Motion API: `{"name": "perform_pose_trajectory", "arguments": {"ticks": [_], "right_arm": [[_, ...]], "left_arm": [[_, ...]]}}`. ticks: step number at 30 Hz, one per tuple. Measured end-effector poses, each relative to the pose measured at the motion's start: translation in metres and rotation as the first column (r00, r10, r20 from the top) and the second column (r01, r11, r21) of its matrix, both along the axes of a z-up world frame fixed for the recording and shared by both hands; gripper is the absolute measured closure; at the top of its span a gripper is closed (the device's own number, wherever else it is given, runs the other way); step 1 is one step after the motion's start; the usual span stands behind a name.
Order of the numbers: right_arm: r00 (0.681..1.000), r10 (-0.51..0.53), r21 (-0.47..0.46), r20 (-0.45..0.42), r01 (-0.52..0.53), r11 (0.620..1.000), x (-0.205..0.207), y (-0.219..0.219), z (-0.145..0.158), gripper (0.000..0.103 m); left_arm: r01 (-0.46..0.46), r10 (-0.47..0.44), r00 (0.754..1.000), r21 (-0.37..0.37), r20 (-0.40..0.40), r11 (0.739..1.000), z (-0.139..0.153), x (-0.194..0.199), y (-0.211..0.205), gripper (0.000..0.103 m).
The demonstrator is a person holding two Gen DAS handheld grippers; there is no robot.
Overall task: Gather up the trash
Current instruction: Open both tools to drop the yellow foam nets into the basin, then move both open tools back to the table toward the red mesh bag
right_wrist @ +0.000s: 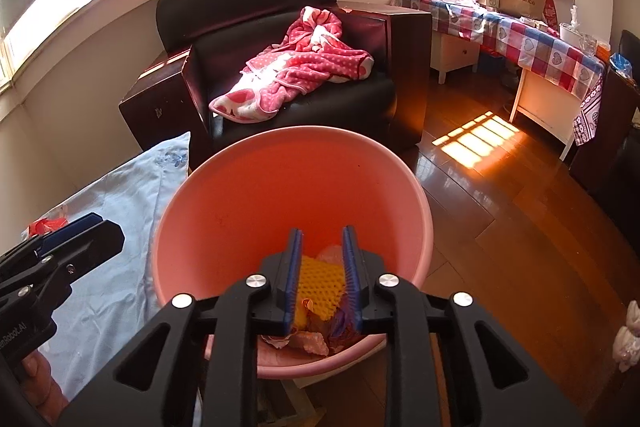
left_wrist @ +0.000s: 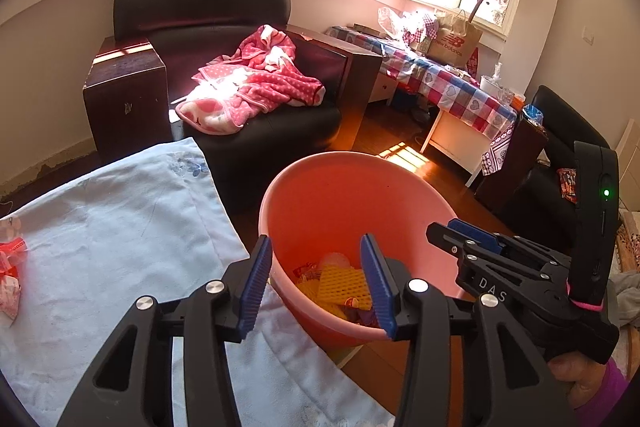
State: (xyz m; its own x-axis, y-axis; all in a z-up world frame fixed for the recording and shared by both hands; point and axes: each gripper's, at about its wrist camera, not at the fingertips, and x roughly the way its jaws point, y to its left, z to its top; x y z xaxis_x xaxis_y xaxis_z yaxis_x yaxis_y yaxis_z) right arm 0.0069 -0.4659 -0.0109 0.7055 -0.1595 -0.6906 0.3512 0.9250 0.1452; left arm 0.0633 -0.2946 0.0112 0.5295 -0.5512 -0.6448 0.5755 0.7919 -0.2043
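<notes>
Right wrist view: pale blue cloth (right_wrist: 120,227) left, pink bin (right_wrist: 280,187) beside it, yellow foam net (right_wrist: 320,287) and wrappers inside. Right gripper (right_wrist: 322,279) part-open, empty; left gripper (left_wrist: 316,283) wide, empty. Drop step looks done. Next: fetch red wrapper (left_wrist: 12,255) on cloth.

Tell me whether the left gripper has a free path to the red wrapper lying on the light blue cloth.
Probably yes. The left gripper is open and empty over the pink bin, and the red wrapper lies exposed on the light blue cloth off to its left, with nothing between them.
</notes>
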Motion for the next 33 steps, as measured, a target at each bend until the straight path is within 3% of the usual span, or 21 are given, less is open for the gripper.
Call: {"name": "perform_pose_trajectory", "arguments": {"ticks": [12, 21, 26, 30, 33], "right_arm": [[0.979, 0.174, 0.044, 0.107, -0.179, 0.983, 0.000, 0.063, 0.017, 0.072], [0.936, 0.346, 0.042, 0.062, -0.348, 0.936, 0.012, 0.135, 0.010, 0.072], [0.906, 0.418, 0.039, 0.063, -0.421, 0.906, 0.021, 0.173, 0.006, 0.072], [0.885, 0.464, 0.012, -0.032, -0.464, 0.886, 0.038, 0.204, 0.002, 0.072], [0.874, 0.484, -0.018, -0.038, -0.485, 0.874, 0.048, 0.221, 0.002, 0.072]], "left_arm": [[-0.165, 0.165, 0.986, 0.004, 0.021, 0.986, 0.007, -0.019, 0.080, 0.051], [-0.312, 0.312, 0.950, 0.002, 0.007, 0.950, 0.000, -0.026, 0.159, 0.051], [-0.412, 0.412, 0.911, 0.000, -0.006, 0.911, -0.008, -0.024, 0.213, 0.051], [-0.511, 0.511, 0.859, 0.003, -0.027, 0.860, -0.018, -0.016, 0.263, 0.051], [-0.567, 0.566, 0.822, -0.002, -0.062, 0.824, -0.024, -0.005, 0.296, 0.051]]}}
